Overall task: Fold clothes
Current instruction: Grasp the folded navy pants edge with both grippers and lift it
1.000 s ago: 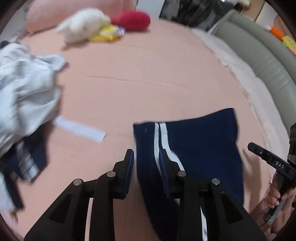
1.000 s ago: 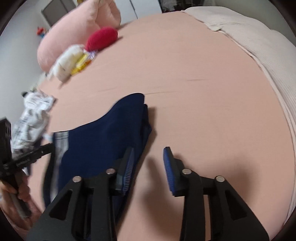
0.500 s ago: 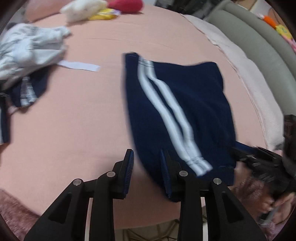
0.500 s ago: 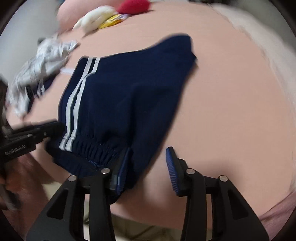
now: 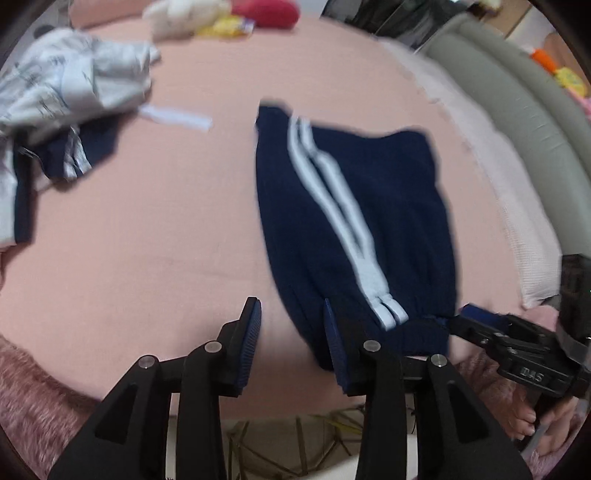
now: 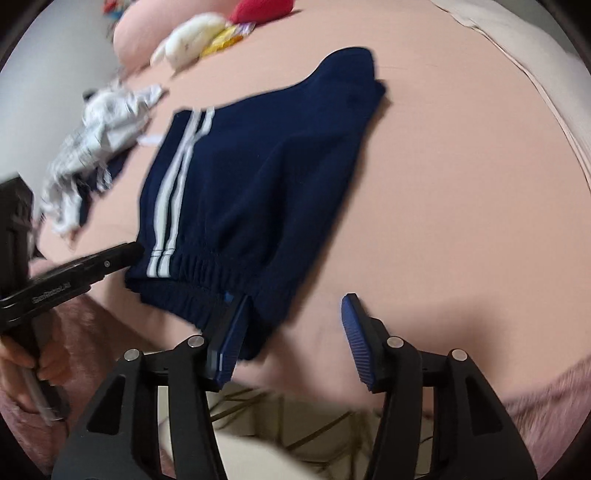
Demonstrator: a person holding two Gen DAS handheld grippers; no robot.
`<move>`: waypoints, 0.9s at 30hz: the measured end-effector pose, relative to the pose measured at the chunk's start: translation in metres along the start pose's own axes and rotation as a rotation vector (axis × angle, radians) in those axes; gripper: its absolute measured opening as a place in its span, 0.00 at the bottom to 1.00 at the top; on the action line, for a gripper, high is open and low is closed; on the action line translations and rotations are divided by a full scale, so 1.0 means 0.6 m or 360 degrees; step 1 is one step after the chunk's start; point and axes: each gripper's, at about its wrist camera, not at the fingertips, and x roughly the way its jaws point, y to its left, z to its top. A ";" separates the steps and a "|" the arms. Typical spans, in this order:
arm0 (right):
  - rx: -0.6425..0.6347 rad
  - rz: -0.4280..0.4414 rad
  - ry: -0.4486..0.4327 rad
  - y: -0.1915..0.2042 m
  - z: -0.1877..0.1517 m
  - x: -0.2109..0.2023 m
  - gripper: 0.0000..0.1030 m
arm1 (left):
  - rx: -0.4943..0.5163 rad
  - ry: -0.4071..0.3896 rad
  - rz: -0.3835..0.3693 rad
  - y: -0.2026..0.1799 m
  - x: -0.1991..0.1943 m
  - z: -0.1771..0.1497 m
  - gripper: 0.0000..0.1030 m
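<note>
Lying flat near the front edge of the pink bed sheet, navy track shorts with two white side stripes, elastic waistband toward the edge and leg hems toward the pillows; already doubled over, judging by the layered cloth at the waistband in the right wrist view. Flanking the waistband, both tools: left gripper with fingers spread, one blue pad touching or just over the shorts' near left corner, the other over bare sheet, nothing pinched between them; right gripper likewise spread wide, its left pad at the waistband's right end, cloth beside it rather than clamped, as far as the blur allows. Probably the step between folds: shorts laid out, grips not yet taken. Calling next, most likely, for closing each pair of pads on a waistband corner, catching all layers, then carrying the waistband over toward the hems in one even sweep, keeping the two corners level so the stripes stay straight. Farther off, well apart on the left, a crumpled heap of white printed clothing over another navy garment, waiting its turn, with a white paper strip beside it. At the far end, a white plush toy, a red cushion and a yellow packet; to the right, a grey padded headboard.
</note>
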 end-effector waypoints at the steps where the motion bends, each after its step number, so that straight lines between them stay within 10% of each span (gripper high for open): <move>1: -0.0007 0.0004 -0.0026 -0.002 -0.007 -0.008 0.52 | -0.0031 -0.0004 -0.0081 0.005 -0.004 -0.010 0.37; 16: -0.0200 -0.0024 -0.0012 0.041 -0.013 0.008 0.54 | -0.0206 0.0108 -0.0170 -0.008 0.070 -0.022 0.44; 24: 0.0073 0.0105 -0.0132 0.001 -0.005 -0.007 0.58 | -0.0508 0.0165 -0.0533 0.016 0.100 -0.038 0.43; 27: 0.0203 0.0187 -0.0159 -0.019 0.004 0.000 0.61 | -0.0475 0.0178 -0.0497 0.000 0.122 -0.031 0.45</move>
